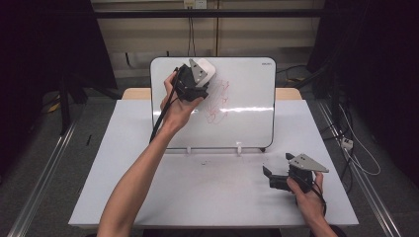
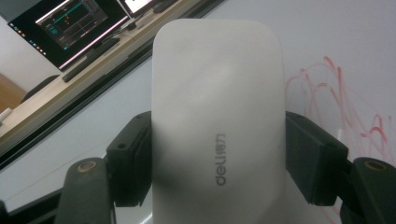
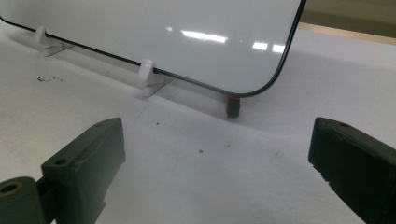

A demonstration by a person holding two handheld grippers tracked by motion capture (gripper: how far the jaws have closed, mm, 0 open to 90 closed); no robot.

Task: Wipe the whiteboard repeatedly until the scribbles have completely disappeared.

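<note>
The left fingers (image 2: 135, 158) clamp the white eraser (image 2: 217, 116) against the whiteboard (image 1: 247, 89), just beside red scribbles (image 1: 217, 101). The right fingers (image 3: 84, 172) stand open above the counter (image 1: 207, 192).

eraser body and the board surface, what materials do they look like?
Eraser: likely moulded plastic, matte white; smooth rounded shell with a printed grey logo. Whiteboard: glossy white coated panel, probably painted metal or melamine; it mirrors the ceiling lights and bears red marker scribbles, with a thin dark rim.

light: dim room, bright table (image 1: 212, 197) | glare: whiteboard (image 1: 247, 98) streak | focus: soft, grainy
</note>
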